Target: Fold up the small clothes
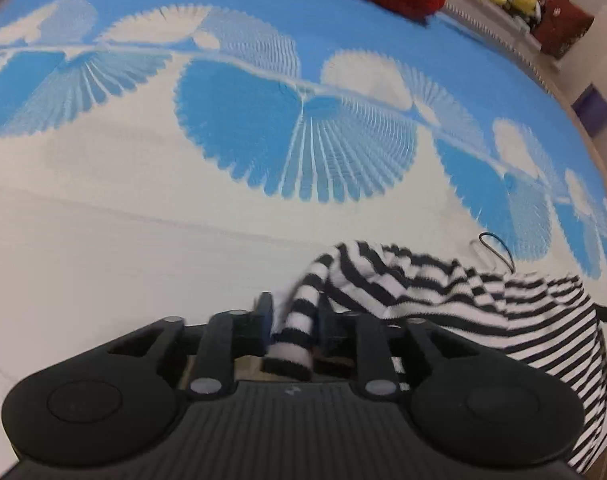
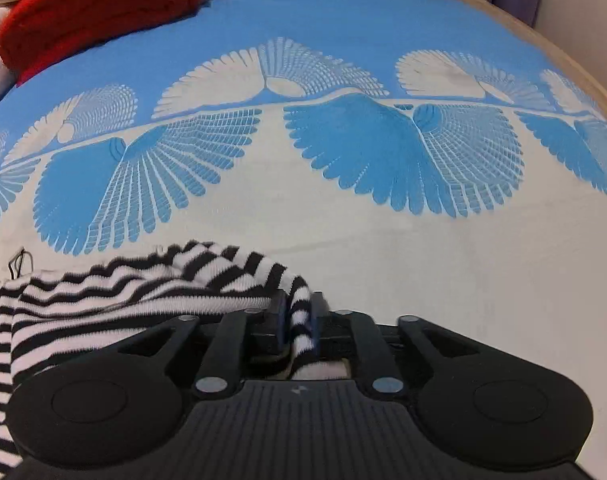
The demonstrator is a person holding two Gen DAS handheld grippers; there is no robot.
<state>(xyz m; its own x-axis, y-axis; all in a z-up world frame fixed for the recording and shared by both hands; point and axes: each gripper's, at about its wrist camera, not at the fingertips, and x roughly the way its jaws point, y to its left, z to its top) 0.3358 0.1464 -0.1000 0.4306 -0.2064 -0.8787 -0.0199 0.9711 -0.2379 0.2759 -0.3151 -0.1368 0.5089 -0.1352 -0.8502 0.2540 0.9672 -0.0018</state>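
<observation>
I am holding the black-and-white striped knit garment [image 1: 443,292] stretched lengthwise between my left gripper [image 1: 293,320] and right gripper [image 2: 299,320], each pinching one end narrowly above the blue-and-white patterned bedspread [image 1: 143,220].

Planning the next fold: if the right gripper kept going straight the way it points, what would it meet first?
The striped garment already sits bunched in the right gripper jaws. Beyond it, probably just the white part of the bedspread; nothing else seems to lie ahead, though depth is unclear.
</observation>
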